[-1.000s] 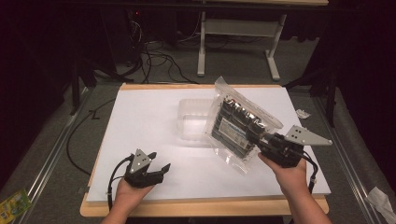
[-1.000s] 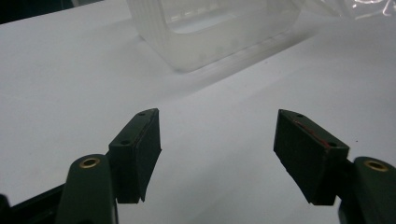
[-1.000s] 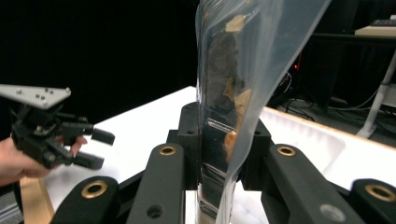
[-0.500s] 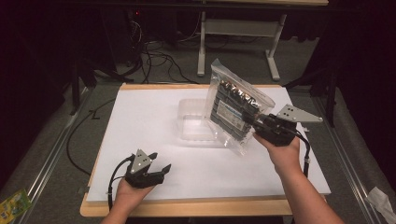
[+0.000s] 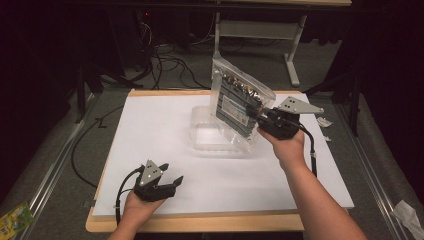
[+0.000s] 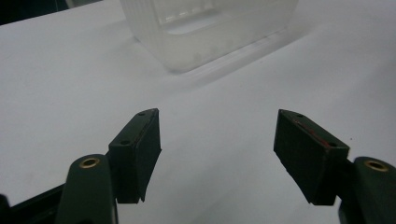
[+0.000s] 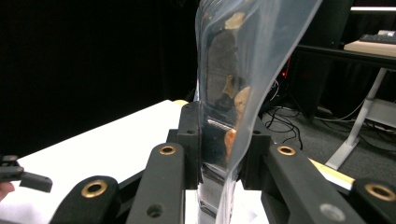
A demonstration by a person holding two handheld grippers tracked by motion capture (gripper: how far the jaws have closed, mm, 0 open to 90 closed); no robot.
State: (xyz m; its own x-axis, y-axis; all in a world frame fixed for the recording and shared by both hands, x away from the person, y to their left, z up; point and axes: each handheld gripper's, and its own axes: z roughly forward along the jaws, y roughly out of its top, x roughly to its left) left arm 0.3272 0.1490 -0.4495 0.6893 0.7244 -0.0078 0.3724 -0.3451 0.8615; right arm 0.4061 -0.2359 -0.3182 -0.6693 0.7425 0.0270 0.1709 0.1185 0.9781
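A clear plastic bag (image 5: 241,106) with dark contents is held up off the table, tilted, above the far right part of the white sheet (image 5: 150,130). It is pinched at its lower right edge by the right gripper (image 5: 264,116), whose jaws are closed tight on the plastic; in the right gripper view the bag (image 7: 238,70) is seen clamped between them and rising upward. Below and just left of the bag, a clear plastic tray (image 5: 212,135) sits on the sheet. Near the front left edge, the left gripper (image 5: 172,181) is held low over the sheet, jaws spread wide with nothing between them. In the left gripper view the tray (image 6: 205,28) is seen ahead, well apart from the jaws.
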